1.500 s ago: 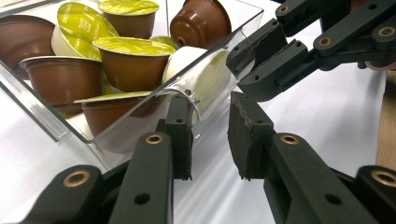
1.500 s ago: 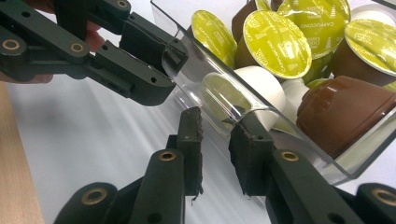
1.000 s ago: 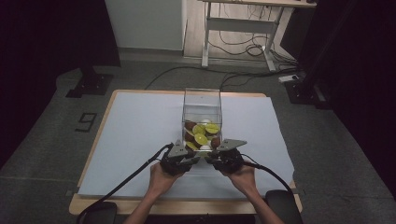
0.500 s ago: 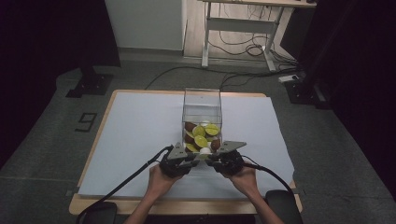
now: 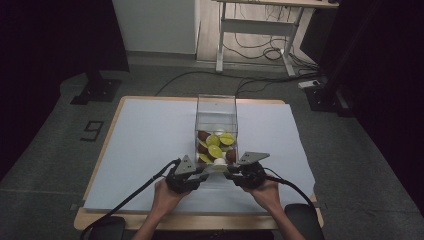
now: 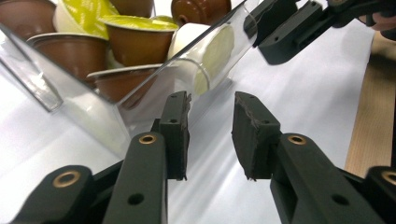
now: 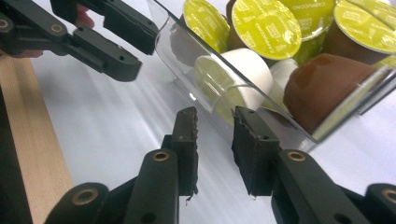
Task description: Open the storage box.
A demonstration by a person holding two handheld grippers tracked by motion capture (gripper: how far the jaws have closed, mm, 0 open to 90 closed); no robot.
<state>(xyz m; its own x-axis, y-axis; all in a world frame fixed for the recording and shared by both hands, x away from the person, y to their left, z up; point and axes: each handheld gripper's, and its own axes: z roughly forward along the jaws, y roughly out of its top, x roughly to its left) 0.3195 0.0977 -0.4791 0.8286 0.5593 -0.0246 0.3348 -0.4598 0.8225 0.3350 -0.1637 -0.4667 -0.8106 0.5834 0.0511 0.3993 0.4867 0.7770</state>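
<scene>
High view: a clear box of capsules stands mid-worktop on white paper. The left gripper and right gripper meet at its near end.

Left gripper view: the jaws have just been opening and stand parted with nothing between them, beside the box's near corner; a white capsule lies behind the wall.

Right gripper view: the jaws have just been opening and are released, gripping nothing, just short of the box wall.
</scene>
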